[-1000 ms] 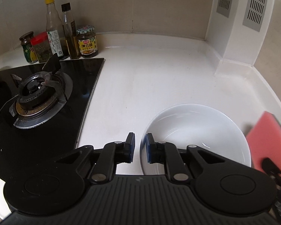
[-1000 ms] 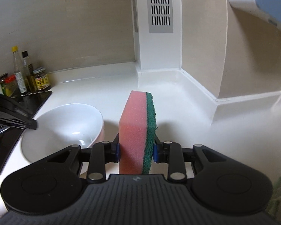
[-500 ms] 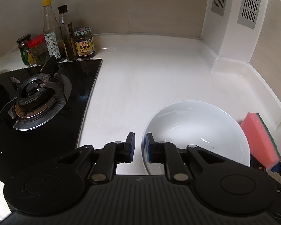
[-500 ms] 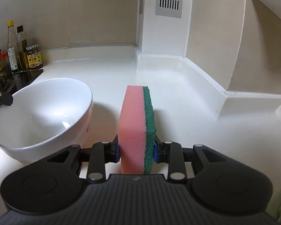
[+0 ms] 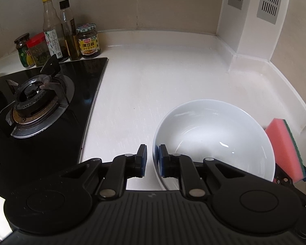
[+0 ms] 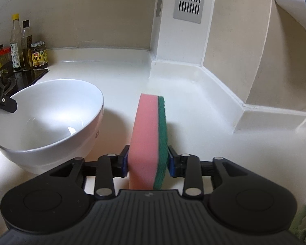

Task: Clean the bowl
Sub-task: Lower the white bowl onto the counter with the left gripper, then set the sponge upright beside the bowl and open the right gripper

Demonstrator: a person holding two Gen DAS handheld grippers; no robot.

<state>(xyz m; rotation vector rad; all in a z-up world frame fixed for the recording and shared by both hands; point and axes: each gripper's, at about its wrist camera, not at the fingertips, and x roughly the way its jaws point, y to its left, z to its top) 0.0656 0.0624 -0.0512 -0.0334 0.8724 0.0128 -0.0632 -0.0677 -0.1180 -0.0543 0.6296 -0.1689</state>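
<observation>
Since second ago right gripper (image 6: 148, 161) sank, jaws just opening, sponge (image 6: 148, 140) loose between them; left gripper (image 5: 152, 161) pinches bowl (image 5: 214, 134) rim at 9 o'clock; sponge at bowl's 3 o'clock; wiping apparently done; next, free bowl.

On the white countertop (image 5: 173, 77) there are one round white ceramic bowl (image 5: 214, 140), one pink sponge with a green scouring face (image 6: 148, 143), one black glass hob (image 5: 51, 110) showing one burner (image 5: 33, 100), two tall bottles (image 5: 60, 28), and what look like three jars (image 5: 88, 40).
</observation>
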